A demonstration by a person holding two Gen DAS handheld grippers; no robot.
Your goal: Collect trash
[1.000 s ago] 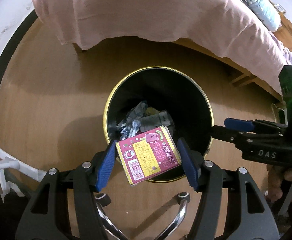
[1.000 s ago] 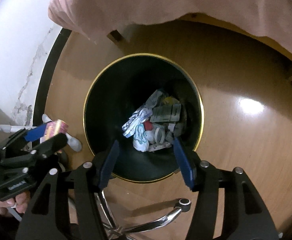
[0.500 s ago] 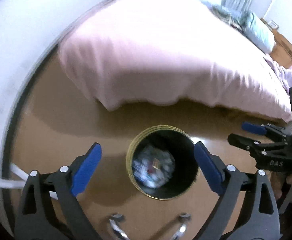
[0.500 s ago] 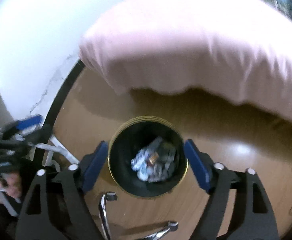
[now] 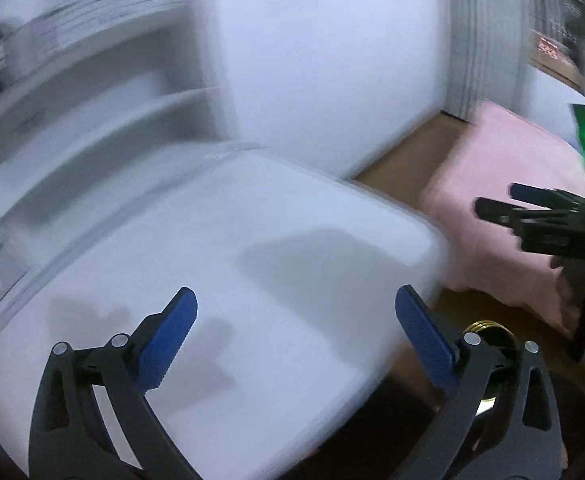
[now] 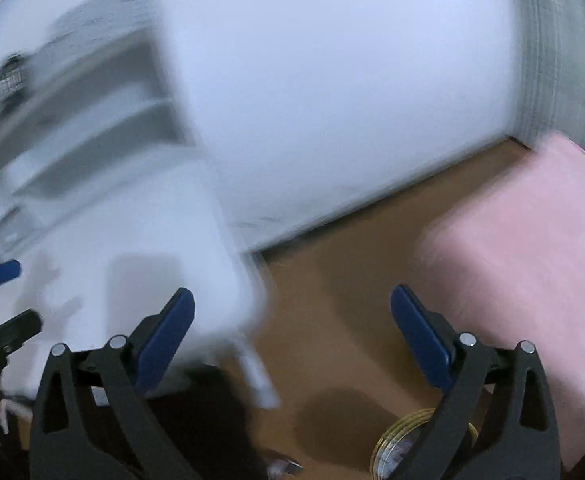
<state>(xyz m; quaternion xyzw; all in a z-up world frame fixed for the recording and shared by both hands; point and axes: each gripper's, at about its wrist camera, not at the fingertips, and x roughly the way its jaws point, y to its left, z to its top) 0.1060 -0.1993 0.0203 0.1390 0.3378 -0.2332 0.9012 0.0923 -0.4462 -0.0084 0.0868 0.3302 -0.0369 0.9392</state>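
Observation:
Everything is smeared by motion. My left gripper point(image 5: 294, 296) hangs over a white desk top point(image 5: 252, 248), jaws wide and still opening, nothing between the blue pads. My right gripper point(image 6: 291, 295) is above the wooden floor point(image 6: 352, 264) beside the desk's corner, jaws also opening and empty. The black trash bin with a gold rim point(image 6: 402, 428) shows only as a sliver low down, behind the right finger; the bin's rim point(image 5: 488, 326) peeks out in the left wrist view too. Each gripper appears in the other's view: right gripper point(image 5: 496, 200), left gripper point(image 6: 12, 300).
A bed with a pink cover point(image 6: 532, 264) fills the right side. White shelves point(image 5: 92, 104) stand behind the desk against a white wall point(image 5: 332, 60). A white desk leg point(image 6: 254, 364) comes down near the bin. A dark shape lies at the bottom edge.
The pink packet left the left jaws over the bin. Both grippers then rose, swung away from the bin toward the desk, and their jaws spread much wider.

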